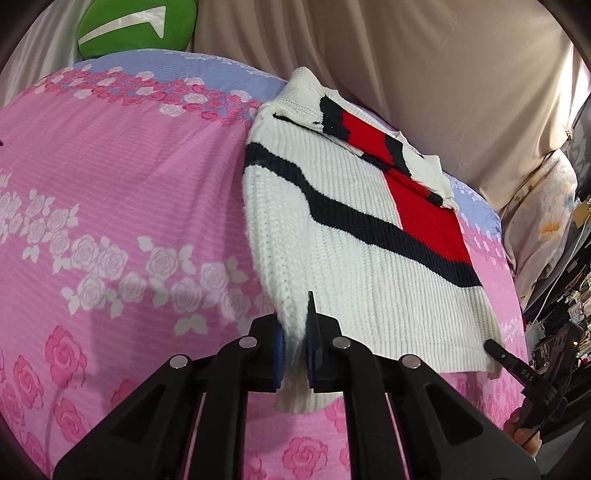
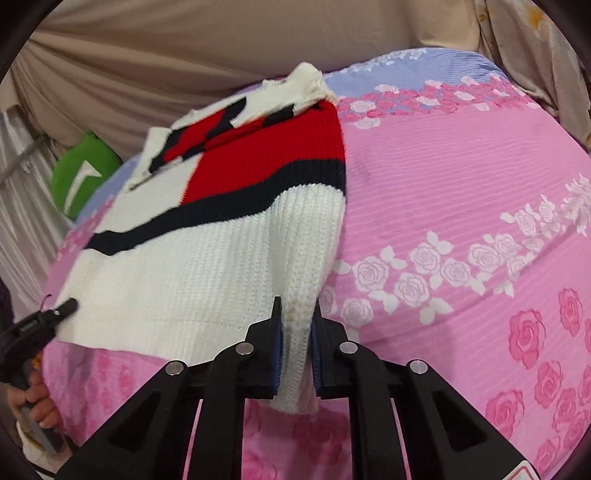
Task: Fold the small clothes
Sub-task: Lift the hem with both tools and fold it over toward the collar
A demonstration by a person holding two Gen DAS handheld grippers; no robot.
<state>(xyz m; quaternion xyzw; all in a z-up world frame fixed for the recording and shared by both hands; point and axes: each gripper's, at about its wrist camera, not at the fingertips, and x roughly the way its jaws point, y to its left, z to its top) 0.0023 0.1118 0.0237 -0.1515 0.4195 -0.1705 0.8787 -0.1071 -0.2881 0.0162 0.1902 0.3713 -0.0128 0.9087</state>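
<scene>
A small white knit sweater [image 1: 354, 266] with a navy band and a red block lies flat on the pink rose-print bed cover [image 1: 122, 192], both sleeves folded along its sides. My left gripper [image 1: 295, 332] is shut on the white left sleeve cuff at the sweater's near left corner. The sweater also shows in the right wrist view [image 2: 207, 258]. My right gripper [image 2: 297, 332] is shut on the white right sleeve cuff at the near right corner. Each gripper's black tip shows at the edge of the other view: the right one [image 1: 498, 352] and the left one [image 2: 61, 308].
A green cushion [image 1: 136, 26] lies at the bed's far side against beige draped fabric [image 1: 406, 55]. A floral pillow [image 1: 543, 206] and dark clutter stand to the right of the bed. The pink cover [image 2: 461, 221] stretches wide on both sides of the sweater.
</scene>
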